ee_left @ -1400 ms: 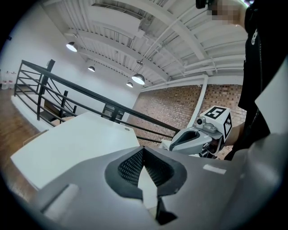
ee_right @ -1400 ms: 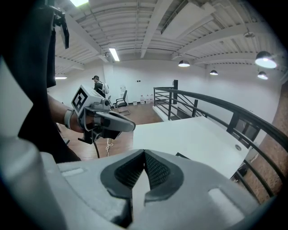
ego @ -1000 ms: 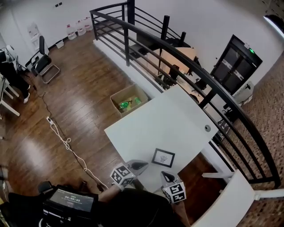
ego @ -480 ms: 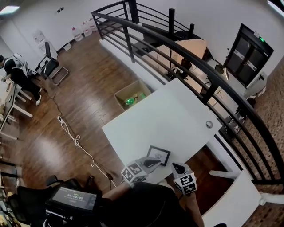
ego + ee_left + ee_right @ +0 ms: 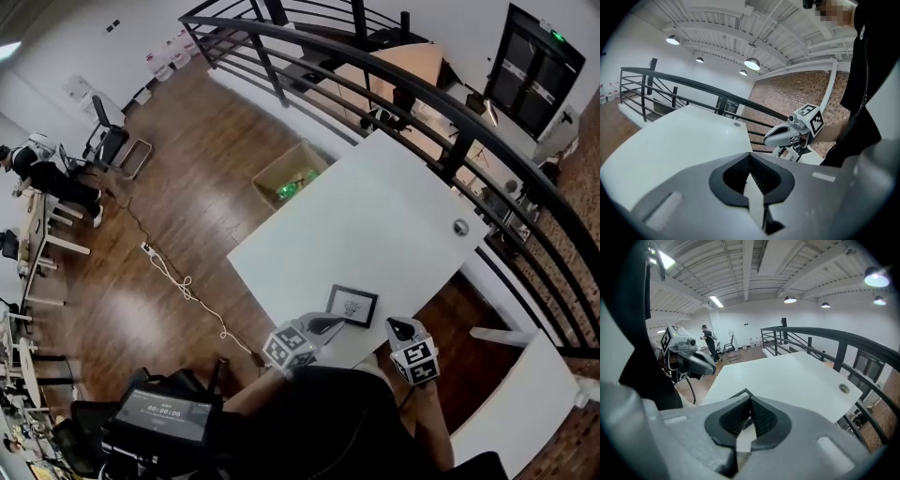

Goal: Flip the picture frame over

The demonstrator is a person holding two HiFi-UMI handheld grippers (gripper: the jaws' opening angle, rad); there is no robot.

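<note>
A small black picture frame (image 5: pixel 352 306) with a white mat and a dark drawing lies face up near the front edge of the white table (image 5: pixel 375 225). My left gripper (image 5: pixel 330 323) is shut and empty, its tip just at the frame's near left corner. Right of the frame, my right gripper (image 5: pixel 397 327) is also shut and empty, a little apart from it. In the right gripper view the jaws (image 5: pixel 750 417) are closed and one corner of the frame (image 5: pixel 743 393) shows just above them. The left gripper view shows closed jaws (image 5: pixel 750 176) and the right gripper (image 5: pixel 785 135) beyond.
A black railing (image 5: pixel 450 103) runs behind the table. On the wooden floor to the left are a cardboard box (image 5: pixel 293 178) with green things and a white cable (image 5: pixel 178 281). The table has a round grommet (image 5: pixel 459 227). A white chair (image 5: pixel 511 403) stands at the right.
Both grippers have moved forward over the table's front edge toward the frame, the left tip reaching its near corner. Both stayed shut. The frame has not moved.
</note>
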